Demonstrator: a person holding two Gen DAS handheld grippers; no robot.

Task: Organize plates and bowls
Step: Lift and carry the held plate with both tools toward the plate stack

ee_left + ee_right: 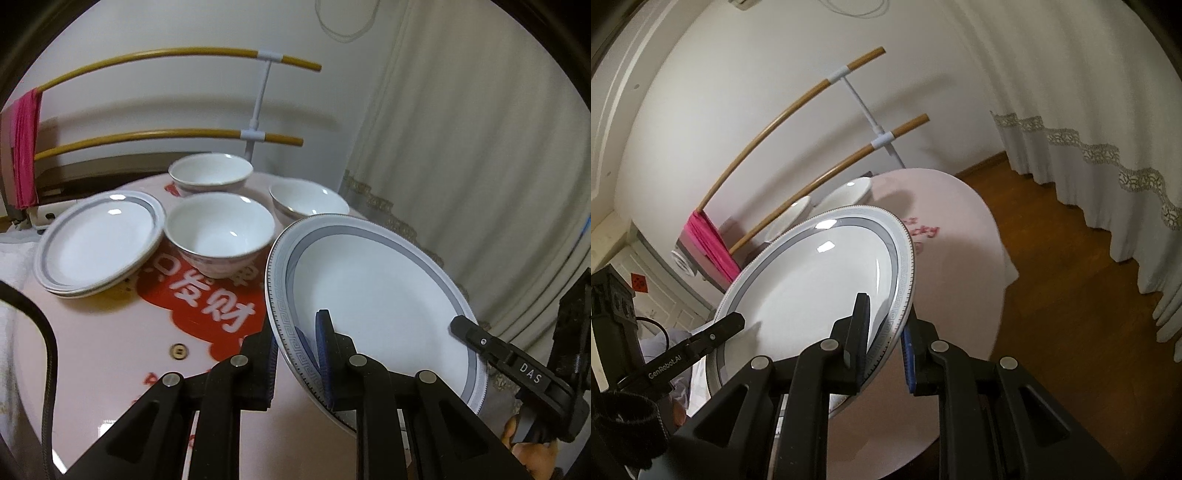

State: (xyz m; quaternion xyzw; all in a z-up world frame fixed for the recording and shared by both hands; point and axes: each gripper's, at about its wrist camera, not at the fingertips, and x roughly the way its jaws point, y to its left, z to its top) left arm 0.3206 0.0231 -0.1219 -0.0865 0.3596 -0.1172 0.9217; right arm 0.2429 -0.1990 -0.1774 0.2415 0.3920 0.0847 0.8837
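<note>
A large white plate (369, 288) with a grey patterned rim is held tilted above the table by both grippers. My left gripper (299, 354) is shut on its near-left rim, one pad inside the plate and one beneath. My right gripper (884, 339) is shut on the opposite rim of the same plate (812, 288). One of the right gripper's fingers (476, 334) lies on the rim at the right. One of the left gripper's fingers (724, 326) shows at the plate's left edge. A stack of matching plates (99, 243) lies on the table's left. Three white bowls (218, 229), (210, 177), (308, 199) stand behind.
The round table (110, 350) has a pink cover with a red print. Behind it stands a rack with two wooden bars (166, 134) and a pink cloth (26, 147). A curtain (1089, 129) hangs at the right over a wooden floor (1071, 295).
</note>
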